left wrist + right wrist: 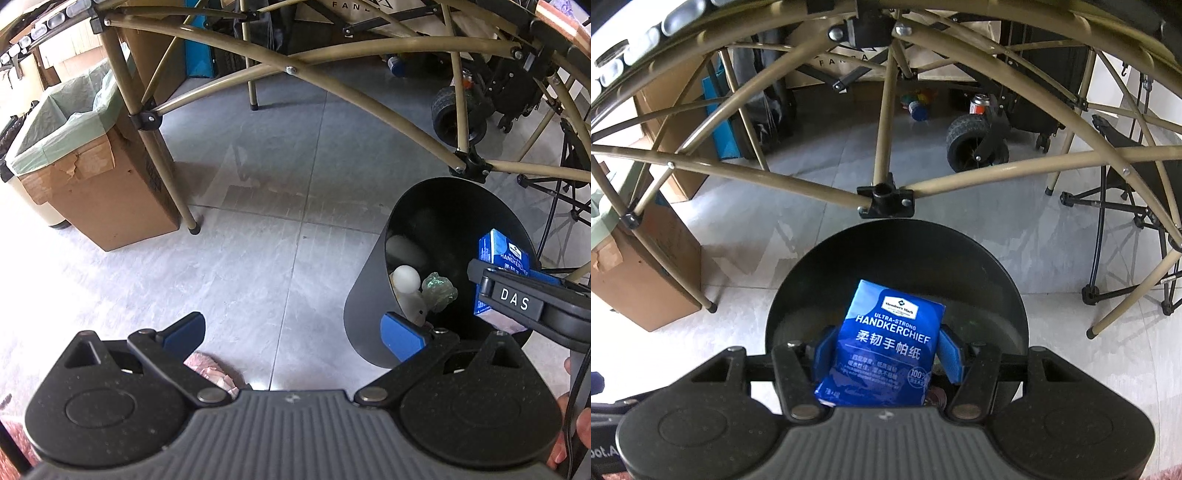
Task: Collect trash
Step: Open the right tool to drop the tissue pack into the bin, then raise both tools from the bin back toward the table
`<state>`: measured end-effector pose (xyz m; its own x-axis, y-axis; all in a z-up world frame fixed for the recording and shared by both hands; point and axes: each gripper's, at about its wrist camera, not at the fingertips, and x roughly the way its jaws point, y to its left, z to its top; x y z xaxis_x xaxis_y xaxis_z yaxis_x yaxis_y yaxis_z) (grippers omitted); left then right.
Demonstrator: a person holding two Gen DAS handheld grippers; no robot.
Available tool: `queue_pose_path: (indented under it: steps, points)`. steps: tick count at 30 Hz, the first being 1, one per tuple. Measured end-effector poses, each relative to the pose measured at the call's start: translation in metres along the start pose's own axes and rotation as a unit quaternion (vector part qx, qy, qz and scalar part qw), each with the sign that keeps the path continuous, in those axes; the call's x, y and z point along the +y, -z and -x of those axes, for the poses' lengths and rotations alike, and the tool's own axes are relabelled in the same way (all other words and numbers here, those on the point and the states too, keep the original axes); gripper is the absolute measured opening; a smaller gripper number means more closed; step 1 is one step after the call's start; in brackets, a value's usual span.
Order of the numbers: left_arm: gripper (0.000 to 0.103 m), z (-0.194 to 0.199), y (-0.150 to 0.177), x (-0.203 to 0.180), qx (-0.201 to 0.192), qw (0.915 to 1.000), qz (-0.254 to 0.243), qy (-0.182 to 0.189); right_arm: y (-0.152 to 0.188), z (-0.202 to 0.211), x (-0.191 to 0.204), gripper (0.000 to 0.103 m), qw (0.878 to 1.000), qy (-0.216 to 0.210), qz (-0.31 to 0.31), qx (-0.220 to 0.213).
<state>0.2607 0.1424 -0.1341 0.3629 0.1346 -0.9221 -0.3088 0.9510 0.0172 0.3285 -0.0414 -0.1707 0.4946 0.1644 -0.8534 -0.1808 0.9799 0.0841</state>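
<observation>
Right hand-held gripper [886, 350], tilted down over bin [798, 280]

"ULTRA-STRONG HANDKERCHIEF", the brand "Member's Mark", Chinese characters 柔韧手帕纸 and a "100%" seal are printed on the blue tissue pack [886, 343]. "DAS" is marked on the right gripper [514, 298] (side of one finger). "FAN…" is partly legible on a beige box [846, 59]

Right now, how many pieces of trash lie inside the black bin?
3 visible in the black bin: a white ball, a white crumpled piece below it, and a green crumpled wrapper beside them. More may be hidden deeper. The handkerchief pack is not yet in.
</observation>
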Motion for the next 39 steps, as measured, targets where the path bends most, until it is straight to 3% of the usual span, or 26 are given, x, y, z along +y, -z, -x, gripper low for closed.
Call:
queue_pose_path:
  steps: [12, 13, 14, 16, 20, 39]
  points:
    - [0.103, -0.001, 0.001, -0.001, 0.002, 1.0, -0.003, 0.001, -0.002, -0.001, -0.003, 0.06, 1.0, -0.008, -0.006, 0.015]
    - [0.103, -0.001, 0.001, -0.001, 0.002, 1.0, -0.003, 0.001, -0.003, -0.002, -0.004, 0.068, 1.0, -0.009, -0.009, 0.021]
    - [0.103, -0.001, 0.001, -0.001, 0.003, 1.0, -0.004, 0.001, -0.003, -0.002, -0.005, 0.083, 1.0, -0.008, -0.011, 0.024]
    - [0.103, -0.001, 0.002, -0.001, 0.003, 1.0, -0.004, 0.001, -0.002, -0.002, -0.003, 0.095, 1.0, 0.003, -0.008, 0.029]
    - [0.103, 0.0, 0.002, -0.003, 0.002, 1.0, -0.006, 0.003, -0.002, 0.001, -0.002, 0.096, 0.999, 0.016, 0.004, 0.034]
    - [0.103, 0.022, 0.01, -0.005, -0.012, 0.9996, -0.007, 0.025, -0.001, 0.043, -0.022, 0.099, 0.998, -0.008, -0.003, 0.061]
